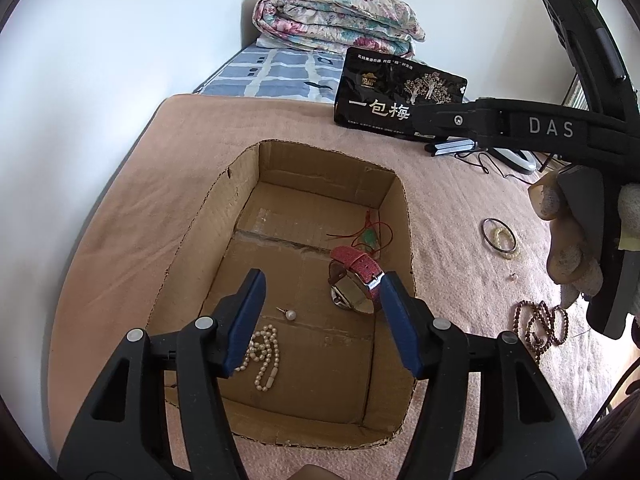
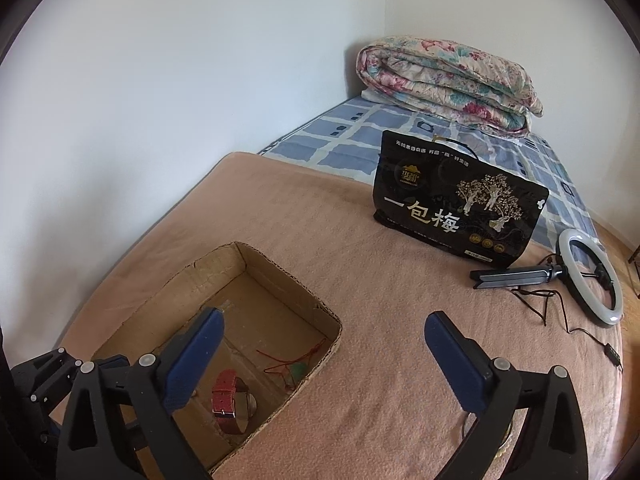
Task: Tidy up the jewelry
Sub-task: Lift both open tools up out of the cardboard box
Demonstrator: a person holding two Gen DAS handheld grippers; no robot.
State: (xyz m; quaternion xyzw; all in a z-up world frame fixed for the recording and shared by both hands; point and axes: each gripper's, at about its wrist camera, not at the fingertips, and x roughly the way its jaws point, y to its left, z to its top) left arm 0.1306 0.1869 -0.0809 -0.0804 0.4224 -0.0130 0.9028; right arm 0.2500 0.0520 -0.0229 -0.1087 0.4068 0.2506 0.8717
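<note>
An open cardboard box (image 1: 396,196) sits on the pink blanket. Inside lie a red-strap watch (image 1: 354,282), a jade pendant on red cord (image 1: 370,237), a pearl stud (image 1: 289,315) and a pearl necklace (image 1: 264,354). My left gripper (image 1: 322,322) is open and empty above the box. To the right of the box on the blanket lie a metal bangle with a bead bracelet (image 1: 500,237) and brown bead strands (image 1: 540,324). My right gripper (image 2: 320,360) is open and empty, over the box's right edge (image 2: 316,364); the watch (image 2: 230,400) and pendant (image 2: 298,370) show below it.
A black snack bag (image 2: 456,208) stands at the far side of the blanket (image 2: 320,240). A ring light on a folded stand (image 2: 592,280) with cables lies at the right. A folded floral quilt (image 2: 448,84) rests on the blue checked sheet against the wall.
</note>
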